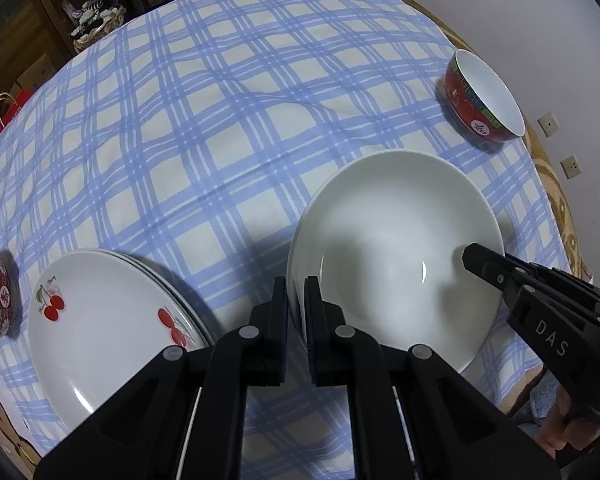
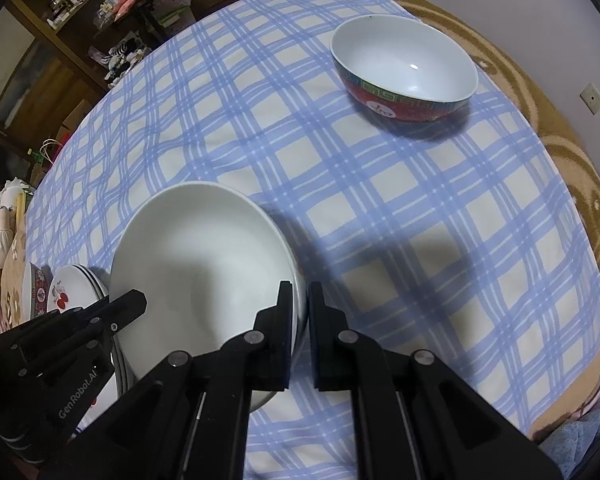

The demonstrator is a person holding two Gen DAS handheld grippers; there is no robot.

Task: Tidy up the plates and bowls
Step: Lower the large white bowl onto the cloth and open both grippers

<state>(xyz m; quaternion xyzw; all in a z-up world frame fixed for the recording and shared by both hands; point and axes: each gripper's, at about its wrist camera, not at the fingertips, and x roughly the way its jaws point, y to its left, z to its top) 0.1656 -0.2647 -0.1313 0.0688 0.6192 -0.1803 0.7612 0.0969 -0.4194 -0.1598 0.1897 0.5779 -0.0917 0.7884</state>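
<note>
Glossy white deep plate (image 1: 396,248), left gripper (image 1: 296,300) and right gripper (image 2: 300,304) clamping opposite rims, checked cloth (image 1: 220,120)

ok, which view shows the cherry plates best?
Left wrist: the cherry plates sit near and large, top face and stacked rims clear. Right wrist shows only a small sliver at the far left, behind the left gripper.

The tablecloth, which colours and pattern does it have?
The tablecloth is a blue and white check, best seen in the left wrist view.
</note>
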